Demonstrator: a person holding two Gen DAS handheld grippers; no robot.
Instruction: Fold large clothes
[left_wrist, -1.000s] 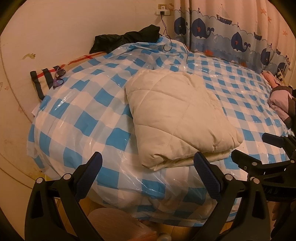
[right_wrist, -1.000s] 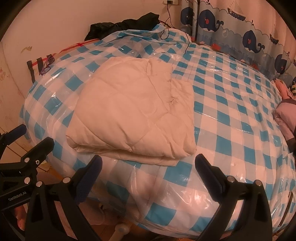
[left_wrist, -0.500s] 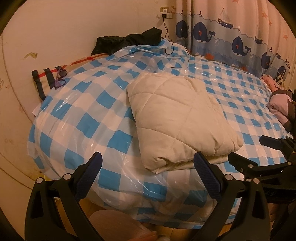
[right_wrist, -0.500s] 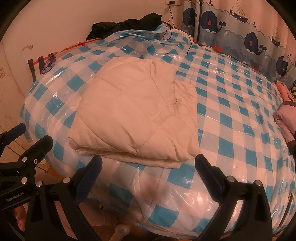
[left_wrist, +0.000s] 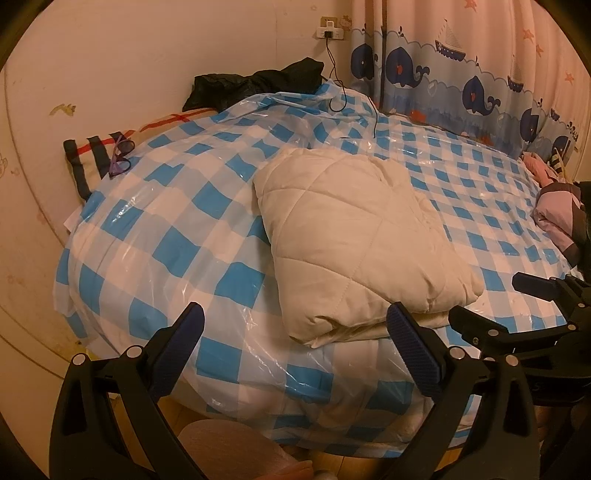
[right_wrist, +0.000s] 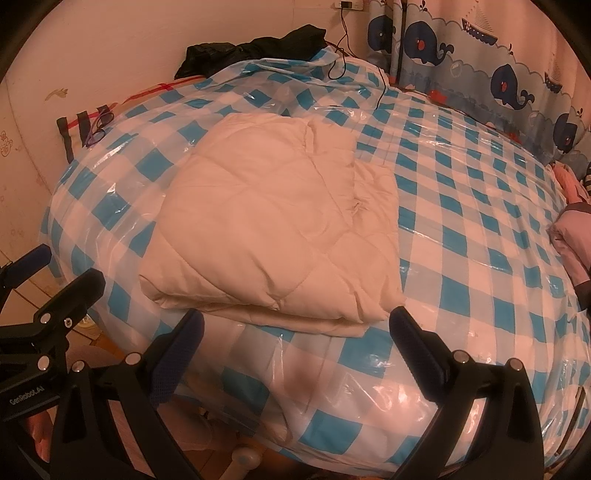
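A cream quilted garment (left_wrist: 354, 240) (right_wrist: 273, 236) lies folded into a thick rectangle on the bed, near its front edge. The bed is covered by a blue-and-white checked plastic sheet (left_wrist: 166, 229) (right_wrist: 480, 236). My left gripper (left_wrist: 295, 332) is open, held just short of the bed edge, its right finger near the fold's front-left corner. My right gripper (right_wrist: 295, 332) is open too, in front of the fold's front edge, touching nothing. Each gripper shows at the side of the other's view.
A black garment (left_wrist: 255, 83) lies at the head of the bed by the wall. Purple glasses (left_wrist: 120, 157) rest on a striped pillow (left_wrist: 85, 162). Pink clothes (left_wrist: 554, 218) are piled at the right. A whale curtain (left_wrist: 461, 74) hangs behind; a cable (left_wrist: 338, 92) trails from the socket.
Both grippers have drifted slightly: the folded garment sits a little lower and nearer in the right wrist view. Nothing was gripped or let go.
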